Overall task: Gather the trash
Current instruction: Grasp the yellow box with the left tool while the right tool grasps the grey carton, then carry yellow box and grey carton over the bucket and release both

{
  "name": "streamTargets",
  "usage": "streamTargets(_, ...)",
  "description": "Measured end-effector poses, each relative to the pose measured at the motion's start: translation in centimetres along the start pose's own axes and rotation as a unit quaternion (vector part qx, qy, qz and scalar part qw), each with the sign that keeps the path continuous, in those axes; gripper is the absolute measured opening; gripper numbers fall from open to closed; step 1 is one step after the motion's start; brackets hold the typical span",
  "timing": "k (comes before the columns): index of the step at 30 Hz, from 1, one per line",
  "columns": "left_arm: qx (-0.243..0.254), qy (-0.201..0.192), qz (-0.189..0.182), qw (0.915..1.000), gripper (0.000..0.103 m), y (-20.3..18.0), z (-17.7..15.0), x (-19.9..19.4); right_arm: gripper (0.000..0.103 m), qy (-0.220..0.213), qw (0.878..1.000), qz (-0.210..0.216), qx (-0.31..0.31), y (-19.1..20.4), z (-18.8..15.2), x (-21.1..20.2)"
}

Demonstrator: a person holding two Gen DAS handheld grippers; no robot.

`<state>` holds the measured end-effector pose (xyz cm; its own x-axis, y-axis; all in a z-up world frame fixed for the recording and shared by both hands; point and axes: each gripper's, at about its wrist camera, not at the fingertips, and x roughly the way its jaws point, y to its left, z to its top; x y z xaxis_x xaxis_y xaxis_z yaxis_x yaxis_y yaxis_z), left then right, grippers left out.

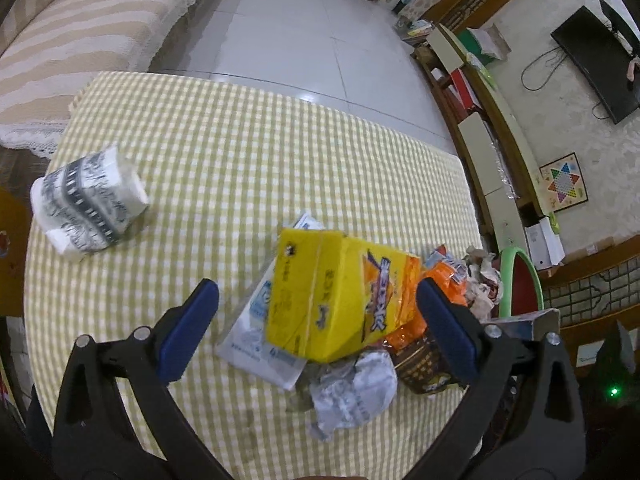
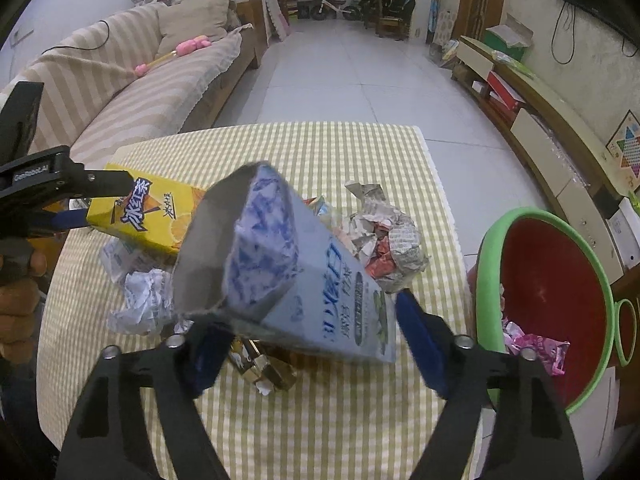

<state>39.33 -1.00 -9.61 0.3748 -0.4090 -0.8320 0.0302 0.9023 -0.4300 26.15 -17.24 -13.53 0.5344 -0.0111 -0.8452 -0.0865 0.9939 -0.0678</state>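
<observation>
Trash piled near the right edge of the yellow-checked tablecloth (image 1: pixel 248 148).
Left gripper (image 1: pixel 318 308) gapes around a yellow drink carton (image 1: pixel 340 296); right gripper (image 2: pixel 308 344) straddles a torn pale-blue carton (image 2: pixel 288 268), grip uncertain, beside the green-rimmed red basin (image 2: pixel 548 280).

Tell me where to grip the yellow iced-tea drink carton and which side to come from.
Grip the yellow cardboard drink carton across its two broad flat faces, mid-body, coming from above along its tilt. It leans on the trash pile with its top corner raised, so those faces are exposed; the left tongs already straddle it.
</observation>
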Motion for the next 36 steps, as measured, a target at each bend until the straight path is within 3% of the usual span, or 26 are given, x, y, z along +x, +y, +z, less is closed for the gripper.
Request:
streamTargets(3, 0.009, 0.011, -0.006, 0.9999, 0.086, -0.5, -0.2, 0.5, 0.062, 0.006, 1.0, 0.004, -0.001, 0.2, 0.0, 0.3)
streamTargets(6, 0.016, 0.018, -0.009, 0.9997, 0.06, -0.8, -0.5, 0.9, 0.06, 0.004, 1.0, 0.001, -0.002, 0.3, 0.0, 0.3)
streamTargets(14, 0.03, -0.006, -0.039, 0.9988, 0.042, -1.6, -0.4, -1.8, 0.04, 0.004, 1.0, -0.004, 0.007, -0.3, -0.1, -0.6)
streamTargets(23, 0.065, -0.033, -0.033, 0.9968, 0.04, -3.0, -1.3, -5.2, 0.039, -0.022, 1.0, 0.004, 0.005, -0.1, -0.2, -3.6)
streamTargets(36, 0.097, -0.091, 0.011, 0.991, 0.04, -5.3, -4.1, -12.9, 0.039, -0.068, 0.995, 0.049, 0.045, -1.6, -0.3, -9.7)
